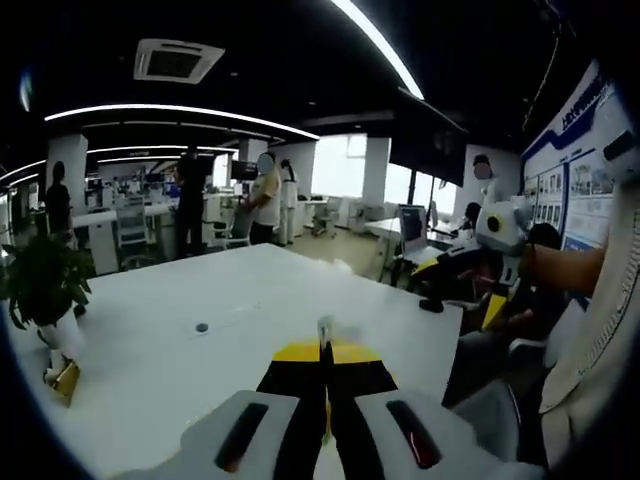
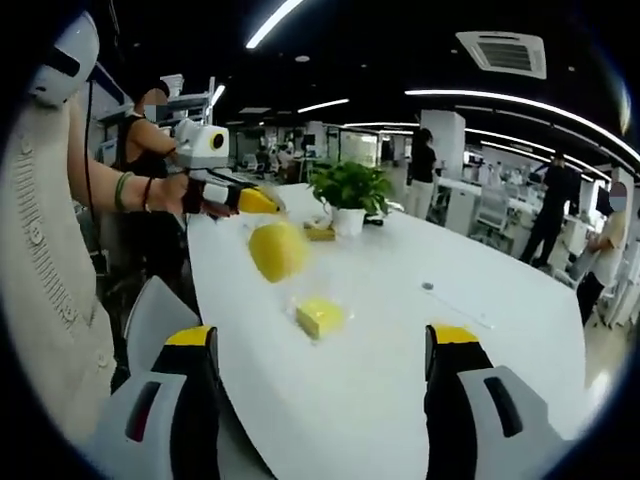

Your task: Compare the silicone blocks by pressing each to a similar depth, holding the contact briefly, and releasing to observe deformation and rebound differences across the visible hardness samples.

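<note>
A flat yellow silicone block (image 2: 320,317) lies on the white table (image 2: 400,400), with a clear film around it. It sits just ahead of my right gripper (image 2: 322,335), between the lines of its jaws, which are open and empty. Farther back, a rounded yellow block (image 2: 278,250) is just below the yellow tips of my left gripper (image 2: 262,202), which a hand holds. I cannot tell whether this block hangs or rests on the table. In the left gripper view my left gripper (image 1: 325,348) is shut, with a small pale sliver at its tips. My right gripper (image 1: 497,228) shows at the right.
A potted plant (image 2: 350,190) stands at the far end of the table beside a small gold box (image 2: 320,232). A small dark disc (image 2: 427,286) lies mid-table. A person in a cream knit sleeve (image 2: 50,280) stands at the table's edge. Several people stand by desks behind.
</note>
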